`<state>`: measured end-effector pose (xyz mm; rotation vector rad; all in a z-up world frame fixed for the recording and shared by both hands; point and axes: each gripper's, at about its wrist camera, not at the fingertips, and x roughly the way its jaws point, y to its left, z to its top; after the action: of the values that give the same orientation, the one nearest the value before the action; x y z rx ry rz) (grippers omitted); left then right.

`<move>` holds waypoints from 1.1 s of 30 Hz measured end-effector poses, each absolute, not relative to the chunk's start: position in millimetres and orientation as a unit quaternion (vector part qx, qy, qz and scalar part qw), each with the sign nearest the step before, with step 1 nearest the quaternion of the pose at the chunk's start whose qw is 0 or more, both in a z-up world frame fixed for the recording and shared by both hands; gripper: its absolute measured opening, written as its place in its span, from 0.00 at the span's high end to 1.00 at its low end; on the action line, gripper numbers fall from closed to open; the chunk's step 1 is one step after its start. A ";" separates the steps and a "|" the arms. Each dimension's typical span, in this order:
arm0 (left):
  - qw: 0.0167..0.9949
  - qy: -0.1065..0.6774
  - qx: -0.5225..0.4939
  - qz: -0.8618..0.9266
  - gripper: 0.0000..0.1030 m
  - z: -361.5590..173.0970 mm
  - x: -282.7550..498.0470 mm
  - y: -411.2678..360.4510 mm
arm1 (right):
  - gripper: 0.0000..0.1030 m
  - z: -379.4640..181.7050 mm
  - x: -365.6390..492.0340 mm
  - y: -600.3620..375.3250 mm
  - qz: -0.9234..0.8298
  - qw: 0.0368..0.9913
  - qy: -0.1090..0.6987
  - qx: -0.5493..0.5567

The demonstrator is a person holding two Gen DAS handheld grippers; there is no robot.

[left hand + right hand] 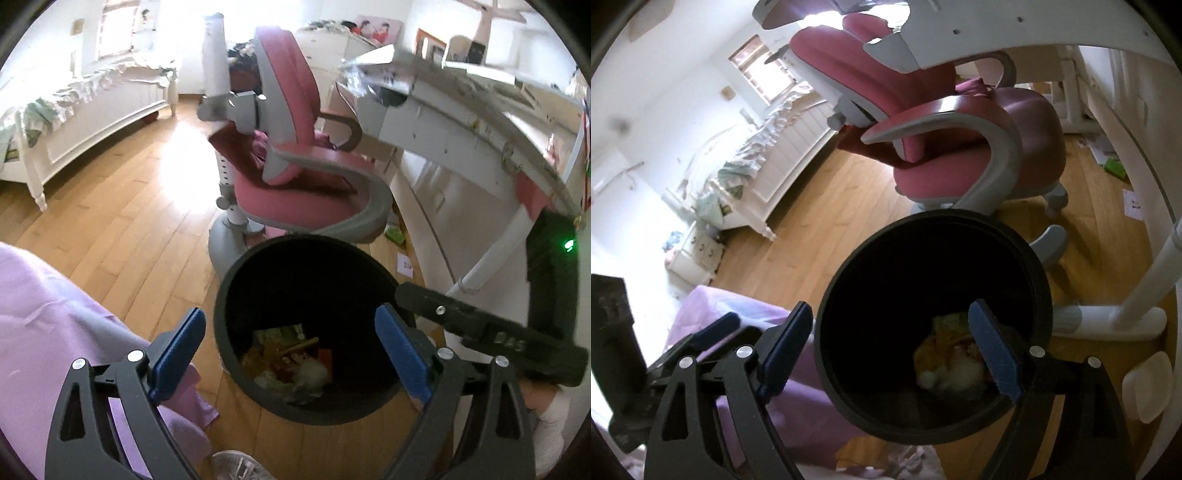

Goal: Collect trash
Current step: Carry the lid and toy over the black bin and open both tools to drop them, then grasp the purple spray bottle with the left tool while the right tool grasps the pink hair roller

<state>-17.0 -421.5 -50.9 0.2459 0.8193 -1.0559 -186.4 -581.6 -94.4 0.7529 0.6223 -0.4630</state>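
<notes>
A round black trash bin (295,239) (945,217) stands on the wooden floor right below both grippers. At its bottom lie crumpled wrappers and paper scraps (291,363) (955,363). My left gripper (291,352) hangs over the bin's mouth, open wide, with nothing between its blue pads (181,349). My right gripper (890,352) is also open and empty above the bin, its right pad (993,350) over the opening. The right tool's black housing (487,332) crosses the bin's right rim in the left wrist view.
A pink swivel chair (295,177) (942,158) stands just behind the bin. A white desk (461,122) and its leg (1141,295) are on the right. Under the desk lie a green wrapper (395,234) (1115,168) and a paper slip (405,264) (1133,205). Purple fabric (55,314) is on the left, a bed (92,110) beyond.
</notes>
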 end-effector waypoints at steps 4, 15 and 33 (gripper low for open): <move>0.788 0.381 0.084 -0.476 0.10 -34.2 -10.2 -393.1 | 0.17 -91.6 -182.5 -574.8 -0.213 0.860 0.296 0.358; 0.838 0.376 0.012 -0.396 0.06 -10.6 30.4 -285.3 | 0.17 -72.3 -153.1 -532.0 -0.165 0.878 0.307 0.327; 0.873 0.393 0.124 -0.261 0.10 -13.6 161.0 -97.9 | 0.17 -14.3 -27.3 -330.8 0.103 0.922 0.362 0.090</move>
<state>161.0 -97.9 -13.6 0.2597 0.8219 -0.5463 -27.3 -330.8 -14.3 0.1856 0.7429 0.2107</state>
